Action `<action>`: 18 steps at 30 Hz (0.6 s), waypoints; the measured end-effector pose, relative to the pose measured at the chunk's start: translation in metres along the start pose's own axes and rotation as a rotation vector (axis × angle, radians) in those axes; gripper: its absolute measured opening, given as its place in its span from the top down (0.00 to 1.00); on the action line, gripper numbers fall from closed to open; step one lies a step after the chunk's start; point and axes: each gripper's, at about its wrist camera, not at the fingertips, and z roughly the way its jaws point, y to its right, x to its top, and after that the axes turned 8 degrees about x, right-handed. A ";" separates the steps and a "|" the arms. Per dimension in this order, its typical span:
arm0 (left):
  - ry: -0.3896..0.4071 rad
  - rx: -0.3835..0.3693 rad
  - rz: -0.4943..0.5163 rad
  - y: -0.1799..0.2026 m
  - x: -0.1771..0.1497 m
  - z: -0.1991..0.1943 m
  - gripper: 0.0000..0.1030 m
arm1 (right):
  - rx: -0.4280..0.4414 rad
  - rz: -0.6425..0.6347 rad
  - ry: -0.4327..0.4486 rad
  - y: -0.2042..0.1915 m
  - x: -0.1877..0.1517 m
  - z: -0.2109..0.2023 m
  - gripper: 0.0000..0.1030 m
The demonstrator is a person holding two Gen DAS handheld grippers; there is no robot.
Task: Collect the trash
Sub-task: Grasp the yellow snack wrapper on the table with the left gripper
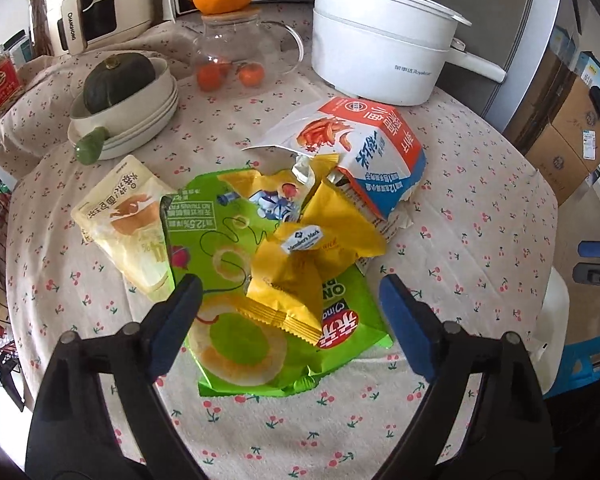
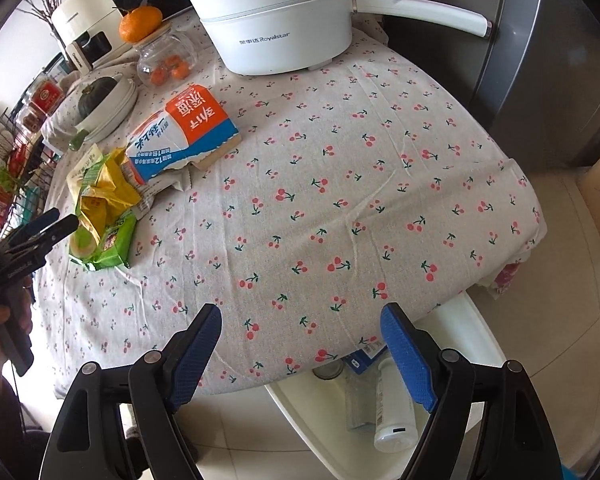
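A pile of empty snack wrappers lies on the cherry-print tablecloth (image 2: 340, 184). It holds a green onion-ring bag (image 1: 220, 224), crumpled yellow wrappers (image 1: 332, 236), a cream bread bag (image 1: 128, 216) and a torn red, white and blue bag (image 1: 380, 152). My left gripper (image 1: 288, 292) hovers open just above the pile, its fingers on either side of the green bag and yellow wrappers, gripping nothing. The right wrist view shows that left gripper (image 2: 65, 218) beside the green bag (image 2: 116, 240). My right gripper (image 2: 300, 312) is open and empty over the table's near edge, above a white bin (image 2: 472, 332) holding a white bottle (image 2: 392, 412).
At the back of the table stand a white electric pot (image 1: 380, 40), a glass teapot (image 1: 244, 56) with tangerines and an orange on its lid, and stacked bowls (image 1: 140, 120) holding a dark squash. A grey fridge (image 2: 548, 60) and cardboard boxes (image 1: 572, 120) lie beyond the table edge.
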 end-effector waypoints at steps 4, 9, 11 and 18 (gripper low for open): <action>-0.012 -0.001 0.038 0.010 0.009 0.017 0.17 | -0.014 0.001 -0.003 0.003 0.004 0.002 0.19; -0.087 -0.017 0.005 0.008 0.005 0.036 0.60 | -0.027 -0.004 -0.019 0.003 0.008 0.008 0.19; -0.099 -0.036 -0.023 0.007 -0.002 0.033 0.82 | -0.030 -0.003 -0.022 0.001 0.009 0.011 0.19; -0.063 -0.062 -0.156 -0.018 -0.015 -0.012 0.92 | 0.007 -0.006 -0.022 -0.022 0.014 0.020 0.19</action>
